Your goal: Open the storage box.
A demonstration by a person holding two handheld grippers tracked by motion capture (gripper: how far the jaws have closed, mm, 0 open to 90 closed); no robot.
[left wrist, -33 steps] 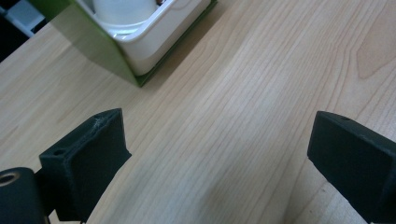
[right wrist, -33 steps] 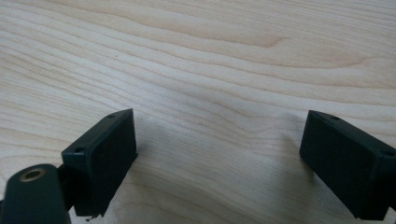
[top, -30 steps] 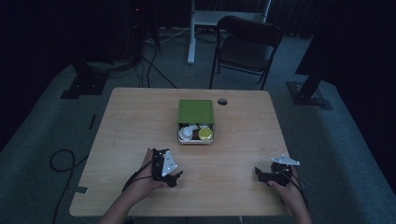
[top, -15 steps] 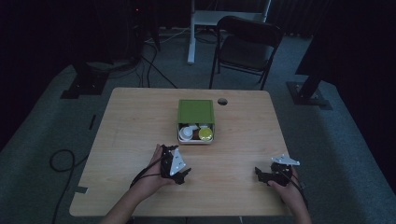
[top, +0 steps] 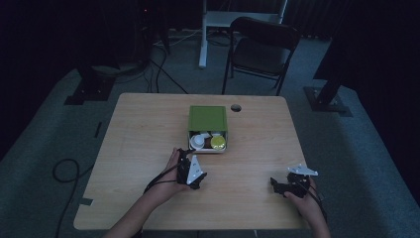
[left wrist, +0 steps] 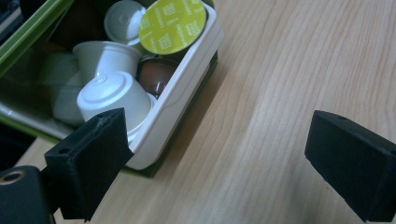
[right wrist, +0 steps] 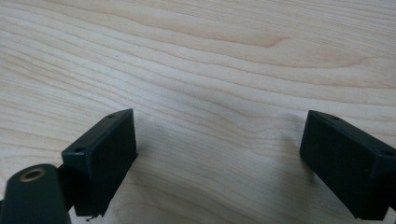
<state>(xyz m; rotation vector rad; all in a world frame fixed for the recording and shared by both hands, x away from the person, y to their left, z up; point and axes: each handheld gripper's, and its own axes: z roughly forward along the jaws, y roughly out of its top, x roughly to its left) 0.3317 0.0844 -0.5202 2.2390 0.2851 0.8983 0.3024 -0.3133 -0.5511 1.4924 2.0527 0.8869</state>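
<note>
Left tongs (left wrist: 219, 154) spread wide, holding nothing, low over the wooden surface (left wrist: 280, 70) — green box (top: 207, 119) with its white tray (left wrist: 180, 100) of coffee capsules (left wrist: 114, 95) just ahead, by the left jaw — while the right tongs (right wrist: 219, 154), well apart, also gape wide over bare wood.

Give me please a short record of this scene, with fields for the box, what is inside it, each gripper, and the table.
box: green box with white inner tray, half open, at table centre
contents: white plastic coffee capsules, one yellow-green foil lid, one brown capsule
left gripper: open, empty, just before the tray
right gripper: open, empty, over bare wood
table: light wooden table
</note>
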